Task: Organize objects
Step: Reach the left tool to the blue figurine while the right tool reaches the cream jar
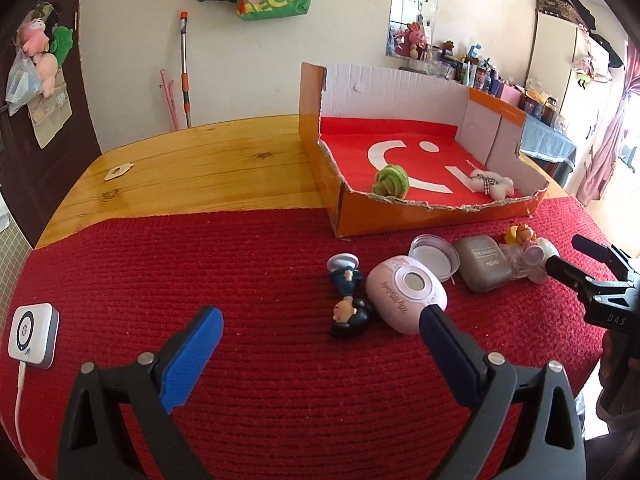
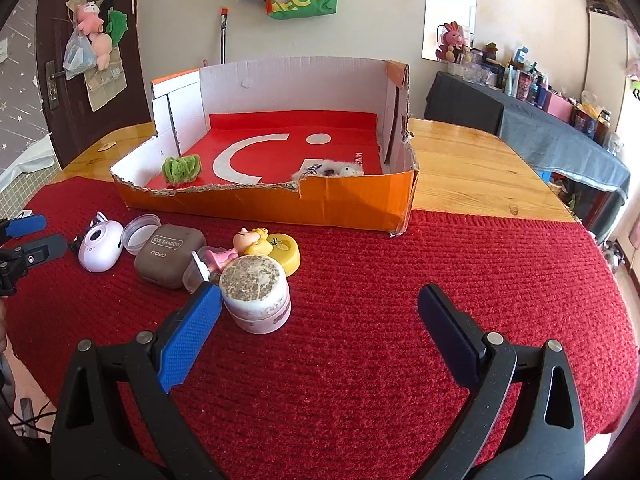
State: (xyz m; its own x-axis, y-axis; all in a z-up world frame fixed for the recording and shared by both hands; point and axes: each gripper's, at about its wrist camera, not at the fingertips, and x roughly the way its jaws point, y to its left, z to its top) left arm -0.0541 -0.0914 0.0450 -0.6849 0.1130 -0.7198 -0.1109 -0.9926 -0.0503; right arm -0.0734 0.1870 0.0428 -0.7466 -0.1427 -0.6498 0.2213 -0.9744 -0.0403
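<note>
An orange cardboard box (image 1: 440,216) (image 2: 352,204) stands on the table and holds a green yarn ball (image 1: 391,181) (image 2: 181,169) and a white plush toy (image 1: 494,184) (image 2: 340,169). In front of it on the red mat lie a dark-haired figurine (image 1: 348,300), a pink oval device (image 1: 404,294) (image 2: 100,250), a clear lid (image 1: 434,258) (image 2: 140,234), a brown eyeshadow case (image 1: 482,264) (image 2: 164,258), a small pink doll (image 2: 244,246), a yellow tin (image 2: 286,254) and a white jar (image 2: 256,292). My left gripper (image 1: 320,324) is open, near the figurine and device. My right gripper (image 2: 320,304) is open, its left finger beside the jar.
A white charger with cable (image 1: 34,336) lies at the mat's left edge. The red knitted mat (image 1: 240,280) (image 2: 440,264) covers the near half of the wooden table (image 1: 200,168) (image 2: 472,168). A cluttered side table (image 2: 560,120) stands at the right.
</note>
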